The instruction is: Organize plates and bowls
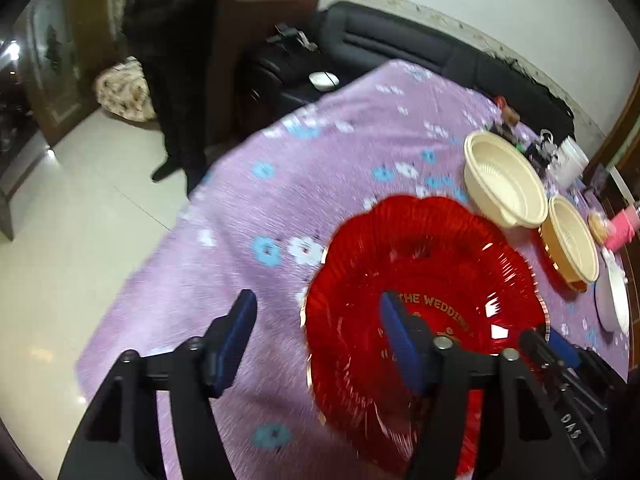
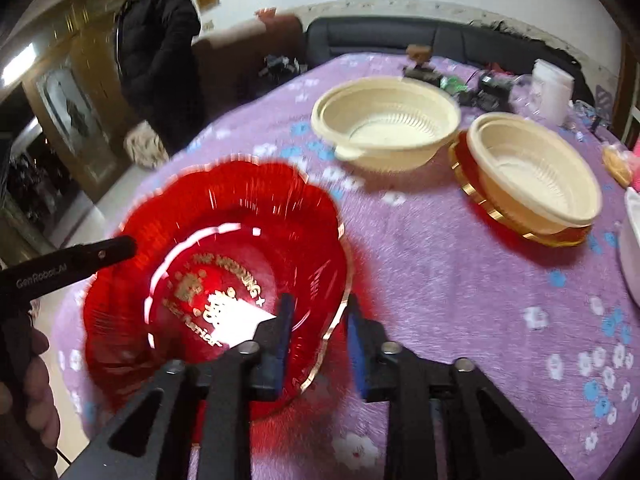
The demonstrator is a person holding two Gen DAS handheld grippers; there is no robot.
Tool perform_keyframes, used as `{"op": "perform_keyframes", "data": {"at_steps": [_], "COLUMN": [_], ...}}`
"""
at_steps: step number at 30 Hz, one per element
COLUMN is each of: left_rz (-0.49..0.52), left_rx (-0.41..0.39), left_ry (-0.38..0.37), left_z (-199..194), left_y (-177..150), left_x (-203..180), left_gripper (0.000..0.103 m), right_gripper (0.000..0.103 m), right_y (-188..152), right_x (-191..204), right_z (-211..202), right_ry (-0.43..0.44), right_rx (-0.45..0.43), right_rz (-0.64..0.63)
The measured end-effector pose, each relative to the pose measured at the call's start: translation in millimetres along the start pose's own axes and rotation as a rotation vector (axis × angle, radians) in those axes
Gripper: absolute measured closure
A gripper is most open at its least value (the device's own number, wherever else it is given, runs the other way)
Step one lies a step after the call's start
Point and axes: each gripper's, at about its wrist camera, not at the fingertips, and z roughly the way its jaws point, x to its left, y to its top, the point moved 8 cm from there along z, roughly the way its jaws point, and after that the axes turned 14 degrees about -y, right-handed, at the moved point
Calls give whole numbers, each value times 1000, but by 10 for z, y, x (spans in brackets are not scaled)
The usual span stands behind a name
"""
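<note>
Blue pads on my right gripper (image 2: 316,344) straddle the gold rim of the red plate (image 2: 216,276), one pad inside the plate and one outside. A gap shows beside the rim, so I cannot tell whether they are pinching it or only closing in. My left gripper (image 1: 316,340) is spread wide and grasps nothing; its right pad sits over the plate and its left pad over the bare purple tablecloth (image 1: 240,208).

I judge the sorting as partly done. One cream bowl (image 2: 536,172) already rests on a second red plate (image 2: 520,224) at the far right, while the other cream bowl (image 2: 386,124) sits alone on the cloth, just beside that pair. The near plate is well apart from both, so it and the loose bowl remain to be put in place.

From the right wrist I see the rim between the pads, the gold edge of the plate under the bowl, and the left gripper's handle. Only the left wrist shows a white dish (image 1: 614,300) at the table's right edge.
</note>
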Motion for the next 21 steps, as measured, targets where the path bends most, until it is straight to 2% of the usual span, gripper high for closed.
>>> {"op": "perform_keyframes", "data": {"at_steps": [1, 3, 8, 12, 14, 17, 21], "left_rz": [10, 27, 77, 136, 181, 250, 321], "left_rx": [-29, -64, -108, -66, -70, -106, -147], "left_ry": [-11, -37, -139, -234, -238, -205, -203], "left_z": [-150, -368, -768, -873, -926, -1044, -1245], "left_y": [-6, -42, -238, -464, -576, -698, -747], "left_x": [-57, -177, -589, -1003, -1188, -1396, -1615], "left_gripper": [37, 32, 31, 31, 31, 31, 31], "right_gripper": [55, 47, 46, 47, 47, 47, 47], "right_y": [17, 8, -183, -353, -429, -528, -560], "right_x": [-49, -171, -642, -1137, -1371, -1657, -1845], "right_z": [-89, -256, -503, -714, -890, -1129, -1463], "right_ry": [1, -3, -47, -111, -141, -170, -194], "right_rx": [-21, -58, -85, -91, -107, -133, -190], "right_rz": [10, 33, 76, 134, 169, 219, 246]}}
